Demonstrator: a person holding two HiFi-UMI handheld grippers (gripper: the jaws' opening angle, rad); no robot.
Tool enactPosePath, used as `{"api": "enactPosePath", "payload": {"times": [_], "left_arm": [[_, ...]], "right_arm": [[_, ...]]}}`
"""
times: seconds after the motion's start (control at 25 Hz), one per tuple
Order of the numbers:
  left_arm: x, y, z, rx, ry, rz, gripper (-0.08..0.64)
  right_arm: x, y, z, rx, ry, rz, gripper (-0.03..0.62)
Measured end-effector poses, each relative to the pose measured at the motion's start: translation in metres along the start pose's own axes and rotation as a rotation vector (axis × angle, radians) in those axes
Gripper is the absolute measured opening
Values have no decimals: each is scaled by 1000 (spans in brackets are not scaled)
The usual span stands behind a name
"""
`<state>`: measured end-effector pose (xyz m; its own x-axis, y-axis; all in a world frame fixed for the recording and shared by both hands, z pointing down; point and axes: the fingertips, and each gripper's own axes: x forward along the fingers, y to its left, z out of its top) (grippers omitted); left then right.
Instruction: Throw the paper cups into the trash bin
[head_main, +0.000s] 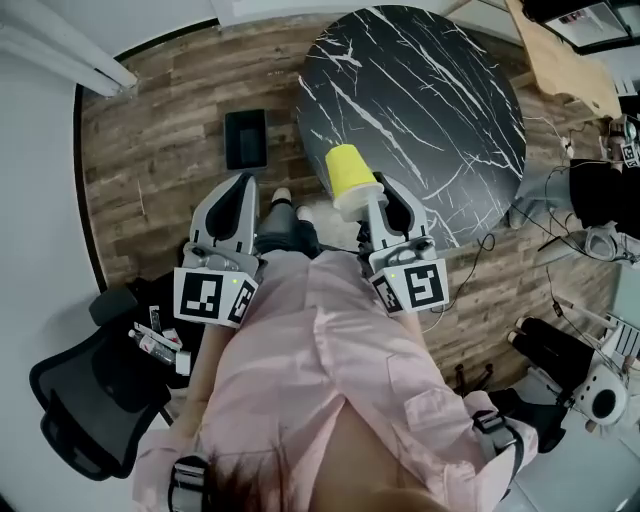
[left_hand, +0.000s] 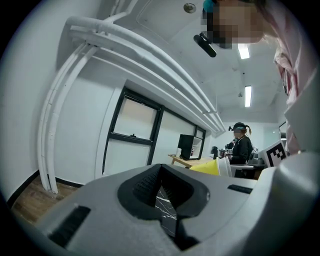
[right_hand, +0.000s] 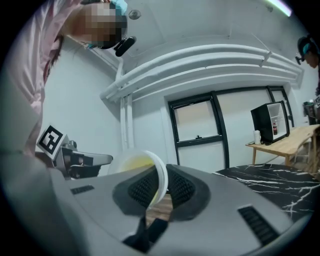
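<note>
Paper cup (head_main: 350, 176): yellow with a white rim, it is being held off the ground by the right gripper. In the head view it is overlapping the near edge of the table, well apart from the bin, with its base pointing away from the person.
Floor (head_main: 150, 120): wood-look planks are running under everything.
Table (head_main: 430, 90): round, with a black top and white veining, it is standing to the right of the bin.
Person (head_main: 320, 380): a pink shirt is filling the lower part of the head view.
Chair (head_main: 80, 410): a black office chair is standing at the person's left.
Bin (head_main: 245, 138): black and rectangular, it is sitting on the floor left of the table.
Right gripper (head_main: 380, 195): its jaws are standing narrow, pinching the cup's white rim (right_hand: 161, 176) between the ribbed pads.
Left gripper (head_main: 238, 190): its jaws are resting together at the tips, gripping nothing.
Markers (head_main: 210, 296): black-and-white square block codes are facing up on both gripper cubes. Print on far-off things is showing too small to read.
</note>
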<state>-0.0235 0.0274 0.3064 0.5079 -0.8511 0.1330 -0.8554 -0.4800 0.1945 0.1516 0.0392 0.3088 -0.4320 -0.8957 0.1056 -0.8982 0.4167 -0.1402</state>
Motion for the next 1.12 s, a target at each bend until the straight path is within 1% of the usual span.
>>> {"api": "enactPosePath", "payload": {"times": [0.28,0.6,0.72,0.84,0.96,1.12], "left_arm": [[-3,0,5,1,-16,28,15],[-21,24,5,-11,-20,117,15],[-26,41,5,-21,-21,143,15],[-29,63,6,-33,-20,161,15],[-29,89,11,-44,-24,162,15],[-30,133,26,-39,-28,154,15]], "right_arm": [[0,-2,2,-2,1,15,55],[16,15,-4,-8,35,88,55],[29,26,-7,-10,50,111,55],[45,38,-9,-11,65,118,55],[66,50,-9,-12,76,109,55],[100,72,-3,15,74,87,55]]}}
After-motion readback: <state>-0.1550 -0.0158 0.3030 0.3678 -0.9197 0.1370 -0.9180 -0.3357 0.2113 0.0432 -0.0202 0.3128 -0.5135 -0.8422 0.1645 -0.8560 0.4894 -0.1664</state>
